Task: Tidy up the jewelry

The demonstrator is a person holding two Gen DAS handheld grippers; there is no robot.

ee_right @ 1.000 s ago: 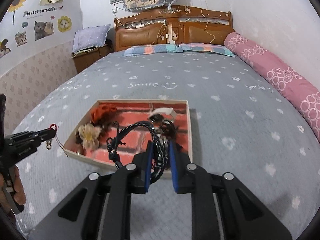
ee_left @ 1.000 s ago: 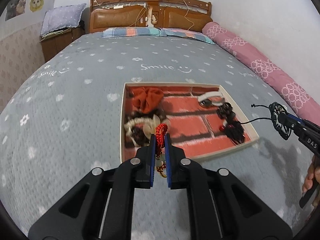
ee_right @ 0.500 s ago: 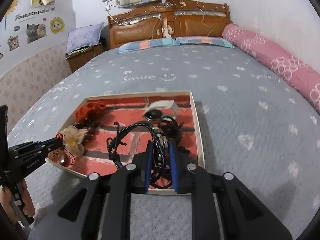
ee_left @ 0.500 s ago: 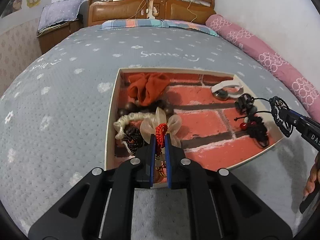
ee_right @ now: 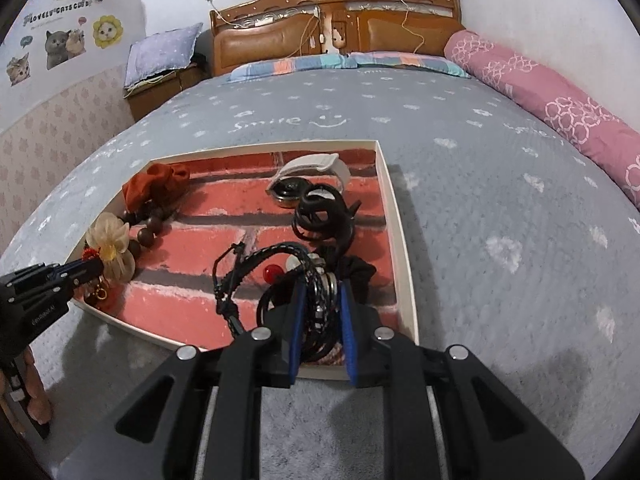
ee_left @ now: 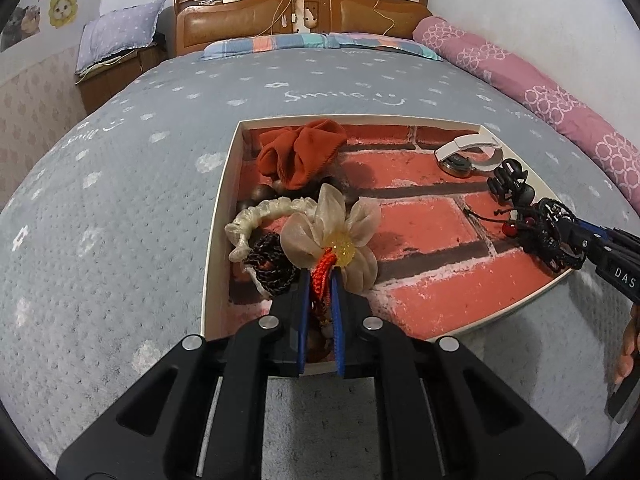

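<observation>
Two grippers are hanging over the tray [ee_left: 214,236], each closed on a piece. The left gripper [ee_left: 320,276] is pinching a red knotted cord [ee_left: 323,266] above the near-left corner, its charm dangling straight below the fingers. The right gripper [ee_right: 322,292] is clamping a braided black bracelet [ee_right: 276,252] over the near-right corner. Below, the tray is sitting on a grey bedspread [ee_right: 480,184] in a bedroom.

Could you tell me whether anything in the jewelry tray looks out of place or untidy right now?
Nothing looks damaged or spilled; all pieces sit inside the tray, though the black cords form a tangled heap.
</observation>
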